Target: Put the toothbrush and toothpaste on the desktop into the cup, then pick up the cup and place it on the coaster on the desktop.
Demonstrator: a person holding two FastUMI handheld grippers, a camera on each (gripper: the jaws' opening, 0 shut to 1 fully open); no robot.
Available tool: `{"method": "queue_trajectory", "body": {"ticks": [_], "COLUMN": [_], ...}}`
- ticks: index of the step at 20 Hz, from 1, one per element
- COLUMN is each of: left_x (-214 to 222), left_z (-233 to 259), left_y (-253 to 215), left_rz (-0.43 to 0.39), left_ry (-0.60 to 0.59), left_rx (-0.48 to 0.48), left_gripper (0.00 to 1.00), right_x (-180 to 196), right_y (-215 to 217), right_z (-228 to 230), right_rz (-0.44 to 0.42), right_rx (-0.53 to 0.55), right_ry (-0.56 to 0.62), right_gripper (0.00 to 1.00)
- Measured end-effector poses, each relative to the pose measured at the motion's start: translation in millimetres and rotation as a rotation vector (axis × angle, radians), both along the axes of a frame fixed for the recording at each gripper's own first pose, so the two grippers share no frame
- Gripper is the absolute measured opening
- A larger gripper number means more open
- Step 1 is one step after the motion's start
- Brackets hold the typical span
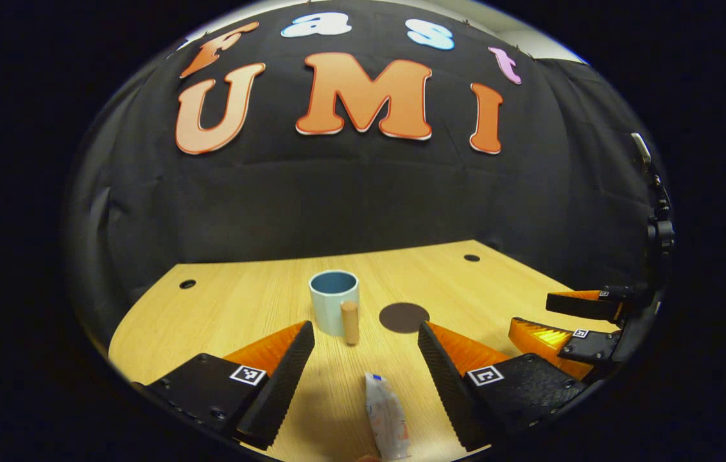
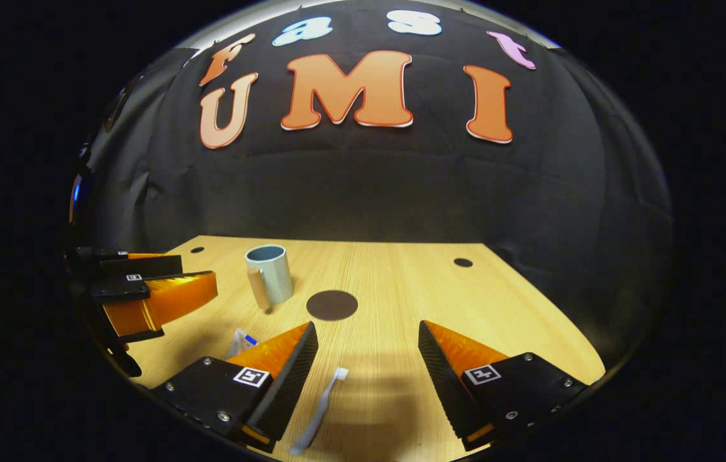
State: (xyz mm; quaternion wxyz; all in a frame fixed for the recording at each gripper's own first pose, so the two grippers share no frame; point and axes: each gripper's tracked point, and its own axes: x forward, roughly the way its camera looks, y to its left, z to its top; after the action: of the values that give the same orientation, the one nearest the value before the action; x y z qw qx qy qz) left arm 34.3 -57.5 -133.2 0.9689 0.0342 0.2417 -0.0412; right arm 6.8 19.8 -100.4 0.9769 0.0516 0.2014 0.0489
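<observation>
Left gripper [image 1: 366,359] and right gripper [image 2: 368,359], fingers wide, are hovering over toothpaste tube [image 1: 386,417] and toothbrush [image 2: 321,410] lying near the surface's front edge, cup [image 1: 334,301] and coaster [image 1: 404,317] standing mid-surface; fingers should be straddling each item squarely.

Toothpaste [image 1: 387,417] lies between the open left tool's [image 1: 366,356] fingers.

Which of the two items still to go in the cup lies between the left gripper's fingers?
The toothpaste tube: it lies flat between the open left gripper. The toothbrush lies by the right gripper instead.
</observation>
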Motion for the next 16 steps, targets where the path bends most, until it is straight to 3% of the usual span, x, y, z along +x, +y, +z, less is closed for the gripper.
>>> {"method": "queue_trajectory", "body": {"ticks": [11,16], "left_x": [-19.5,-27.3], "left_z": [-67.9,-96.1], "left_y": [4.0,-2.7], "left_rz": [0.001,0.004], "left_ry": [0.257,0.366], "left_rx": [0.03,0.019], "left_gripper": [0.98,0.98], "right_x": [-32.0,-41.6], "right_y": [33.2,45.3], "right_z": [-71.5,-97.0], "right_rz": [0.105,0.124], "right_rx": [-0.029,-0.028], "right_ry": [0.312,0.411], "right_gripper": [0.77,0.63]}}
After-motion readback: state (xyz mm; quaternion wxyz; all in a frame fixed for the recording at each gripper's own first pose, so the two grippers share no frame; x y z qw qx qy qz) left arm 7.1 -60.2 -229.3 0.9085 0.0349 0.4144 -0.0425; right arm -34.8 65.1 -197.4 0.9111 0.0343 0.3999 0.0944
